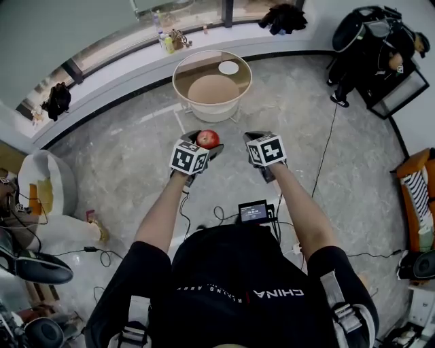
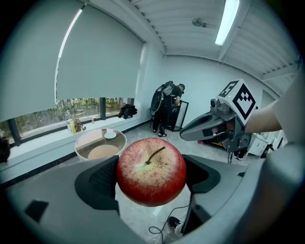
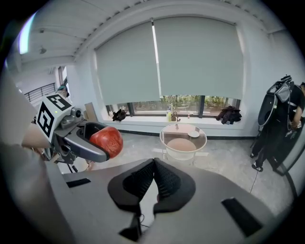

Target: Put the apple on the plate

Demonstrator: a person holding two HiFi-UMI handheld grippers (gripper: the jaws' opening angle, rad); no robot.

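- Find the left claw (image 1: 204, 144) clamped on the red apple (image 1: 209, 138), a dark pad pressed to each side, stem end toward the left gripper view's camera.
- Place the apple in the air above the floor, short of the tabletop and well apart from the plate.
- Find the right claw (image 3: 153, 181) closed, its pad tips touching, with nothing between them; held level with the left claw and just beside it.
- Record a round glass tabletop (image 1: 178, 85) ahead of both claws, with a tan round shelf under the glass.
- Record one small white plate (image 1: 228, 67) on the far right part of the tabletop, lying flat and bare.
- Note a grey marbled floor (image 1: 122, 156), with thin dark cables (image 1: 326, 149) trailing across it on the right.
- Note a curved window sill (image 1: 122, 68) behind the tabletop, carrying several bottles (image 1: 166, 41) and two heaps of dark clothing (image 1: 283, 17).
- Note pale roller blinds (image 3: 200, 57) drawn most of the way down, with greenery visible in the gap beneath.
- Note a lit ceiling strip light (image 2: 228, 21).
- Record a person in dark clothing (image 2: 169, 102) standing at a black cabinet in the far right corner.
- Record an orange seat (image 1: 414, 183) at the right edge and a white seat (image 1: 44, 183) at the left.
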